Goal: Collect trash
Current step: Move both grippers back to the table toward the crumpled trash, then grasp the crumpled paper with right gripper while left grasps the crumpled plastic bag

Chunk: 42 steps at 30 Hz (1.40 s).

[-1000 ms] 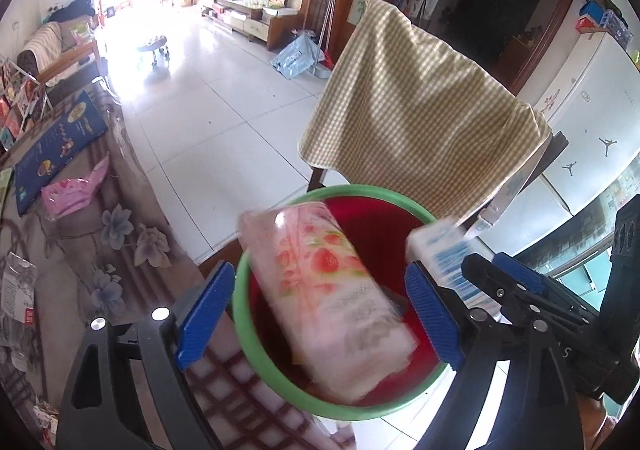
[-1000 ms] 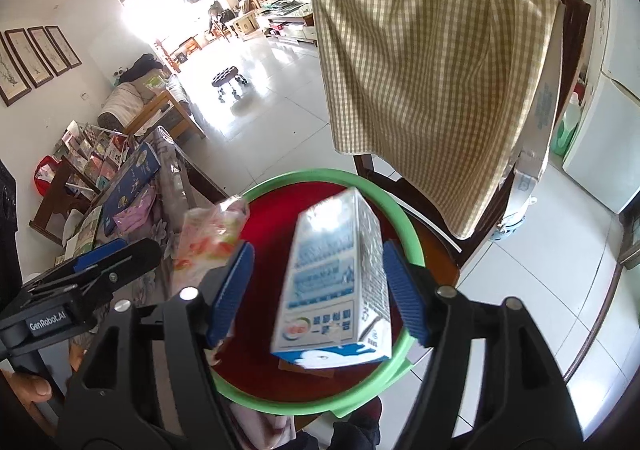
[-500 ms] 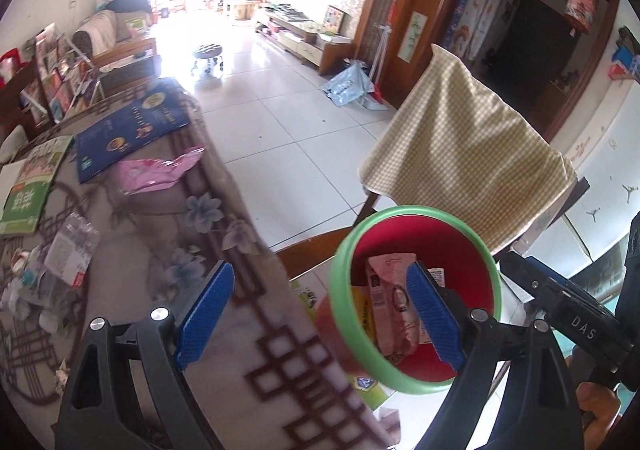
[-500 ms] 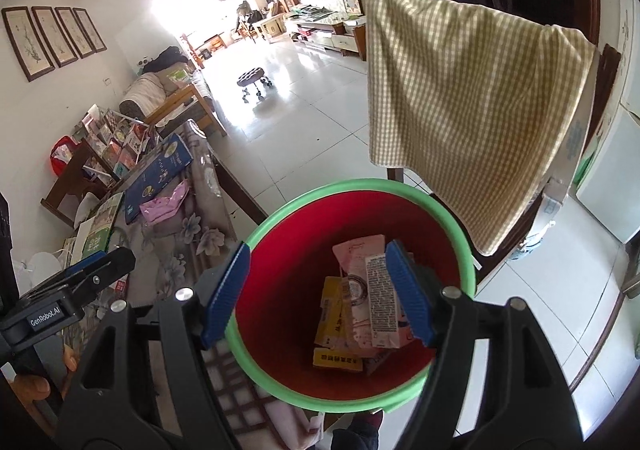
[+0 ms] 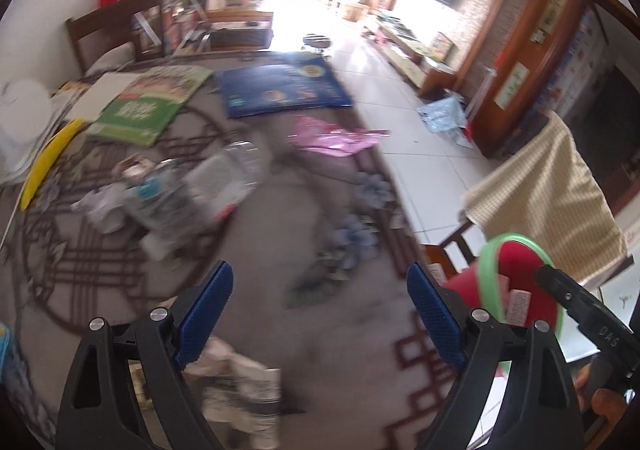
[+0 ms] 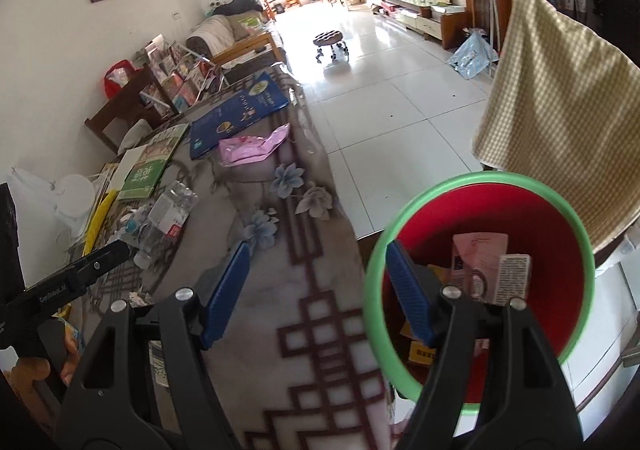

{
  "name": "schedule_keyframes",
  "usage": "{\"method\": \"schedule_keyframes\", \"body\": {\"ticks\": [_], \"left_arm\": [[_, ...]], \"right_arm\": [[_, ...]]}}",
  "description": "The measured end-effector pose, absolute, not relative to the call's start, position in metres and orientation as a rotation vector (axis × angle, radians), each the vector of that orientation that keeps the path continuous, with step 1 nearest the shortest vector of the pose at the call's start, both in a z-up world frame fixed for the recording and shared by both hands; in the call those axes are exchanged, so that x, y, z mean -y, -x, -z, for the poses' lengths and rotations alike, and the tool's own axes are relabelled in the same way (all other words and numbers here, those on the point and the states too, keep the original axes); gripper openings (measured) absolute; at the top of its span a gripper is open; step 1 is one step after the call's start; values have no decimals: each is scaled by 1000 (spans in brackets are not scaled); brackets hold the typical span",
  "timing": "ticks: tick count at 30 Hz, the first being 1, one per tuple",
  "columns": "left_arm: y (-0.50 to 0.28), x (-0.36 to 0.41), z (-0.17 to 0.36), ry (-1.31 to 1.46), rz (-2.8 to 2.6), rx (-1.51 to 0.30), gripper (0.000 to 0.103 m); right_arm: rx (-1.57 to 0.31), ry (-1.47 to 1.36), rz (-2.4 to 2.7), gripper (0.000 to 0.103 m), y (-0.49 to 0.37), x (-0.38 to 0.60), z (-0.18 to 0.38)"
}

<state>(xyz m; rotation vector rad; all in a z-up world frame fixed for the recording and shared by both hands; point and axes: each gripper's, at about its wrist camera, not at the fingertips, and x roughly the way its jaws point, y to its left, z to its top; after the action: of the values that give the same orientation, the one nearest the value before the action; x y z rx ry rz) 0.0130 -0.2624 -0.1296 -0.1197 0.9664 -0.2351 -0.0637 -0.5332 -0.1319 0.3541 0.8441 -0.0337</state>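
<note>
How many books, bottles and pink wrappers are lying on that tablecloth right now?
Books: 2, green book and blue book
Clear plastic bottles: 1
Pink wrappers: 1
Total: 4

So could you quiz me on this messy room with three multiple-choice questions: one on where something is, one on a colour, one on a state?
1. Where does the pink crinkled plastic wrapper lie?
A. on the patterned tablecloth
B. on the floor
C. in the bin

2. What colour is the rim of the round red bin?
A. blue
B. green
C. white

3. How is the left gripper?
A. open, holding nothing
B. shut on a carton
C. shut on a bottle

Answers: 1 A, it rests by the blue book. 2 B, a green ring tops the red wall. 3 A, the blue pads stand apart over bare cloth.
</note>
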Motion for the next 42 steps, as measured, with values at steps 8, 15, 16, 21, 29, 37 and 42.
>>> {"method": "schedule_keyframes", "body": {"ticks": [8, 15, 16, 21, 29, 37, 42], "left_arm": [[-12, 143, 156, 192, 68, -1002, 85], [-20, 67, 165, 225, 27, -1005, 85], [-20, 61, 165, 227, 28, -1005, 85], [-25, 24, 170, 216, 35, -1009, 85], [-34, -24, 177, 213, 34, -1017, 85], [-47, -40, 184, 191, 47, -1010, 85], [-70, -23, 188, 100, 114, -1003, 85]], "right_arm": [[-887, -292, -48, 69, 40, 462, 134], [-923, -255, -90, 72, 28, 391, 139], [-929, -251, -96, 72, 28, 383, 140], [-982, -232, -143, 72, 21, 325, 154], [-1107, -239, -182, 74, 8, 258, 197], [-1183, -195, -169, 73, -1, 231, 220], [-1206, -203, -172, 39, -1, 227, 227]]}}
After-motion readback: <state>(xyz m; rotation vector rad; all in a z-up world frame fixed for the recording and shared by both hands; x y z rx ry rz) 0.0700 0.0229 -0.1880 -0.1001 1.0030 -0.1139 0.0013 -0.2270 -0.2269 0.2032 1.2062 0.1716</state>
